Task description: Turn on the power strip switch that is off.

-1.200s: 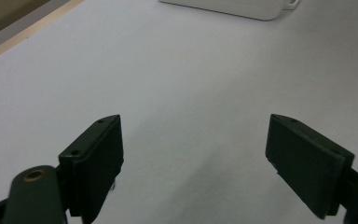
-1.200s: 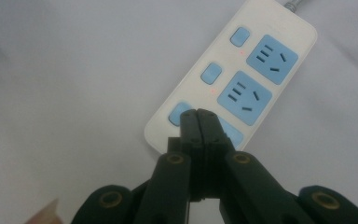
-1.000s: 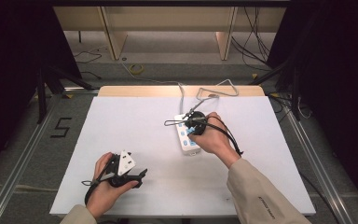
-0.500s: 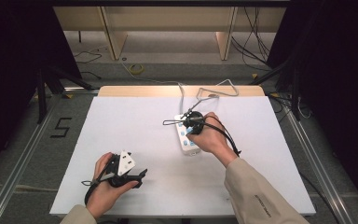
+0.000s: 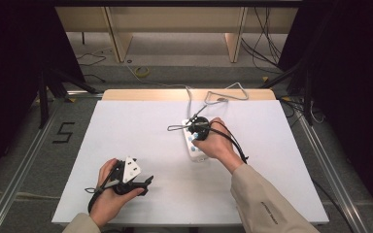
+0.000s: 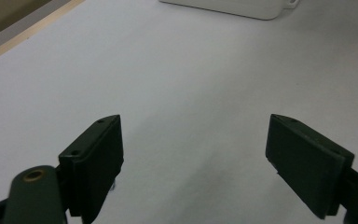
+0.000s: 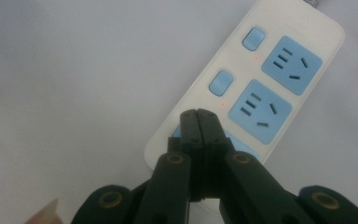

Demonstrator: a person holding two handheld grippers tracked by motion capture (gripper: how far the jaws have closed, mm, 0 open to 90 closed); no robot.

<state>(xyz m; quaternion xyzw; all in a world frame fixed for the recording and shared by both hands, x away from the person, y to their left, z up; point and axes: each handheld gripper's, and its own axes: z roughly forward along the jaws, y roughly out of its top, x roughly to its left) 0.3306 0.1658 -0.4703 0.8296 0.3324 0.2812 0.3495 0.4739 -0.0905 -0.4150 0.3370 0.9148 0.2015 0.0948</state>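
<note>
Almost nothing has moved since the earlier frames: my right gripper (image 5: 194,127) still sits over the power strip (image 5: 193,141) and my left gripper (image 5: 135,182) still rests at the near left of the tabletop (image 5: 141,121). The power strip lies right of centre, its cord running off the far edge. In the right gripper view the right jaws are clenched together with nothing between them, their tip down at the near end of the strip (image 7: 279,70), over the nearest switch in the row of blue rocker switches (image 7: 220,83); I cannot tell whether they touch it. Small red lights glow beside the two farther switches. I judge the step in hand is pressing that nearest switch with the shut tip. The next move calls for a short, straight push down. My left jaws stand released and wide in the left gripper view, holding nothing.
</note>
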